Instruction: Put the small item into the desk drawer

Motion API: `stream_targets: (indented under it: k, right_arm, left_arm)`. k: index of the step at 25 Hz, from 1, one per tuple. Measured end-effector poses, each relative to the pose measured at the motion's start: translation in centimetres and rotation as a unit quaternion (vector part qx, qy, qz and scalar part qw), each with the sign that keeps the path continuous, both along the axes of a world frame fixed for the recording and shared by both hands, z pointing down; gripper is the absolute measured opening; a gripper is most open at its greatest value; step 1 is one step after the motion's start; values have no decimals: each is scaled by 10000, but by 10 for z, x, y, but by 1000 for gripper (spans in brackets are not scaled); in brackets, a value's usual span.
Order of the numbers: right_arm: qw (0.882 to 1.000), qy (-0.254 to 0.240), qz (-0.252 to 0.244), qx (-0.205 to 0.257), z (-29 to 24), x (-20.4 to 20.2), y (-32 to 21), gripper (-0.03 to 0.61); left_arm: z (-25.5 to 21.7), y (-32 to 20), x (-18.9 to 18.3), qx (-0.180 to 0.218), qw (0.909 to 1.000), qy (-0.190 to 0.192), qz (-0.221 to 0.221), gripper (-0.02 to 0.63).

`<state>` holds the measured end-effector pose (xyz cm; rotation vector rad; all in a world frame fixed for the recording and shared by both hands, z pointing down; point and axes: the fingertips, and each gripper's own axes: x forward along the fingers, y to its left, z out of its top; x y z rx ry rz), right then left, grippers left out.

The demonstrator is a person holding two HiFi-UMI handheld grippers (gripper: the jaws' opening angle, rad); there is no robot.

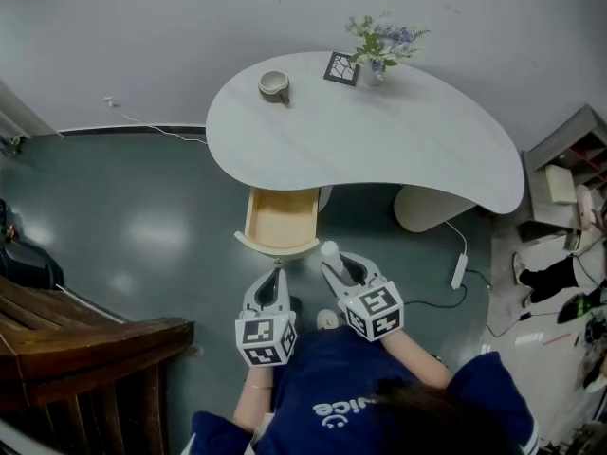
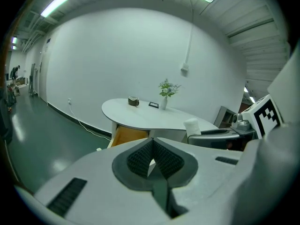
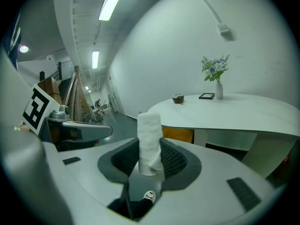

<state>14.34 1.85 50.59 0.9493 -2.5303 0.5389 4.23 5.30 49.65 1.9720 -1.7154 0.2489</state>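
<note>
The small item, a white roll (image 3: 149,139) of what may be cloth or paper, is held upright between the ribbed pads of the right claw (image 3: 150,156). The jaws are set partly apart and pressed on the roll's lower half. This grip is shown plainly only in the right gripper view, where the roll's top is seen standing well above the jaws. In the head view the same roll appears merely as a small white cap at the tip of that claw. It is carried in the air just before the curved front of the open drawer (image 1: 280,221) and is not inside it. The drawer's bare wooden inside is seen from above in the head view alone; in the two gripper views only an orange-brown side is shown beneath the worktop (image 1: 379,140). The left claw (image 2: 152,159) is shown closed in the left gripper view, its dark pads met at the tips with a thin chink below them and nothing held. The head view places it beside the right claw, just short of the drawer front. In the left gripper view the roll and the right claw's marker cube are also caught at the right side. Along the far edge of the white curved worktop a small cup (image 1: 274,85), a dark framed picture (image 1: 341,68) and a vase of flowers (image 1: 379,50) are ranged.
</note>
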Motion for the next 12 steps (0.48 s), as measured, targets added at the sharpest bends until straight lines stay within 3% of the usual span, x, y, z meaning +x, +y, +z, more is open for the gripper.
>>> stream_targets:
  k: [12]
  right_arm:
    - [9982, 398, 453, 2, 9, -62, -53, 141]
  left_arm:
    - [7, -73, -63, -1, 9977, 209, 649, 3]
